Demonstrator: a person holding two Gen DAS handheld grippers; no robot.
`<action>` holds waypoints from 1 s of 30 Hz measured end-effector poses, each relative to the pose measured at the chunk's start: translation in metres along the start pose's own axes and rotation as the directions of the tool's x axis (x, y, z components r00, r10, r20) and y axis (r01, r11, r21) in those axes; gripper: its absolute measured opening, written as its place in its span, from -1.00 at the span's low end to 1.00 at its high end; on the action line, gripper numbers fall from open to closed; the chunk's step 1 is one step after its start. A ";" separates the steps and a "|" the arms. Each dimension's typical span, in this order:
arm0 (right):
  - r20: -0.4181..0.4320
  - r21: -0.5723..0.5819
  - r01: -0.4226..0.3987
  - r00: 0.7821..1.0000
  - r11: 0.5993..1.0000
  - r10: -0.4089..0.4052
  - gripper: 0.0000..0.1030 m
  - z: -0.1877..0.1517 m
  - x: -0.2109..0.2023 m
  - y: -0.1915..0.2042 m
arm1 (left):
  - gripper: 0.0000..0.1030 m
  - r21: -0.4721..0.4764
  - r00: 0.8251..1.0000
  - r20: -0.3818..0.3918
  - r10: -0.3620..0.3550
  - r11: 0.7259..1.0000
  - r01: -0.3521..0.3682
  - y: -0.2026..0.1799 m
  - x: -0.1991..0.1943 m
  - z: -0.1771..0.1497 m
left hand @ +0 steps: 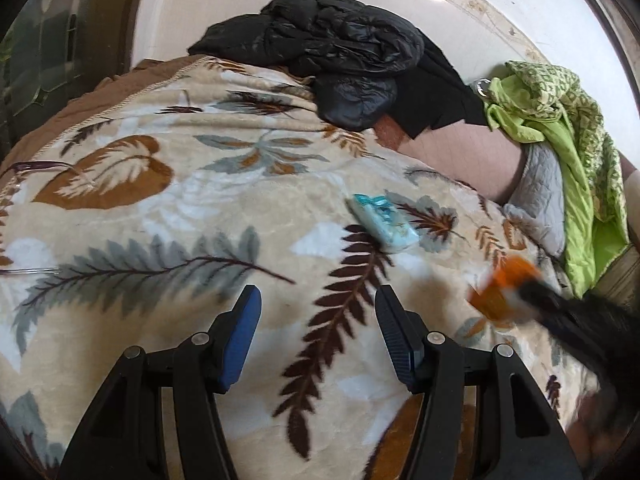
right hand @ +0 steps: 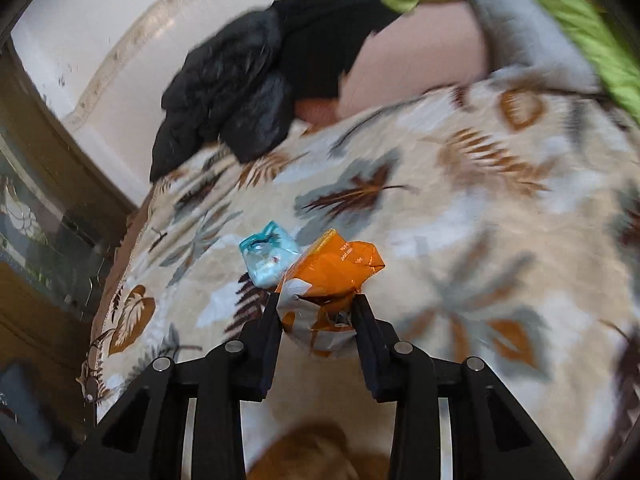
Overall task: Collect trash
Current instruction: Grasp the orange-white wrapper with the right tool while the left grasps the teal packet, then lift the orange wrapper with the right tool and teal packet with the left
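Left wrist view. Left tool (left hand: pixel 318 312) hovers over the bed, jaws apart, nothing between them. Below lies a leaf-print blanket (left hand: pixel 168 208). The blue wrapper (left hand: pixel 384 222) lies flat on the blanket, ahead of the tool and slightly to its right, apart from both fingers. Its long axis runs diagonally, far-left to near-right, so it is skewed to the gap between the jaws. At the right edge the right tool (left hand: pixel 516 292) shows as a dark blur carrying the orange wrapper (left hand: pixel 500 292); contact detail is unreadable here. A black jacket (left hand: pixel 332 44) and green cloth (left hand: pixel 560 120) lie at the far side, well apart from both wrappers.

Right wrist view. Right tool (right hand: pixel 316 304) has its jaws closed in on the orange wrapper (right hand: pixel 332 276): the crumpled lower part sits between the fingers, both pads appear to press its sides, and the upper part sticks out past the tips. The blue wrapper (right hand: pixel 268 256) lies on the blanket (right hand: pixel 480 200) just beyond, left of the orange one; whether the two touch I cannot tell. The frame is blurred.

Judgement: the orange wrapper counts as gripped; the blue one remains uncollected. The left tool is the free one and nearly faces it. The next approach likely needs a forward, slightly rightward reach, plus a wrist roll so the jaws span the wrapper's short width.
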State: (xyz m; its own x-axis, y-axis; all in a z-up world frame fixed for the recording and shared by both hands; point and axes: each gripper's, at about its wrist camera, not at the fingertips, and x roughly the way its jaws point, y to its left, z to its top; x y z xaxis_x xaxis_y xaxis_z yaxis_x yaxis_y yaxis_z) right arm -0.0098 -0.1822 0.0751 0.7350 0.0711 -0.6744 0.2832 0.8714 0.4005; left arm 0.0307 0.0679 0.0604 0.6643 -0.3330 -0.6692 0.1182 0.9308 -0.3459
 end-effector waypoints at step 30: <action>0.211 0.074 0.098 0.971 0.992 -0.112 -0.28 0.007 -0.038 -0.065 | -0.34 0.096 0.969 -0.173 0.176 0.982 -0.162 -0.078 0.141 0.047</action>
State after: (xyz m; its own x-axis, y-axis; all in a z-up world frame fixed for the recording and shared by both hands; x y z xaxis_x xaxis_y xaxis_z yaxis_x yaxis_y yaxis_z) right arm -0.0520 -0.2447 0.0796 0.8122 -0.1307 -0.5685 0.3985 0.8361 0.3771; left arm 0.1500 -0.0444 0.0241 0.5367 -0.1846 -0.8233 0.0799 0.9825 -0.1682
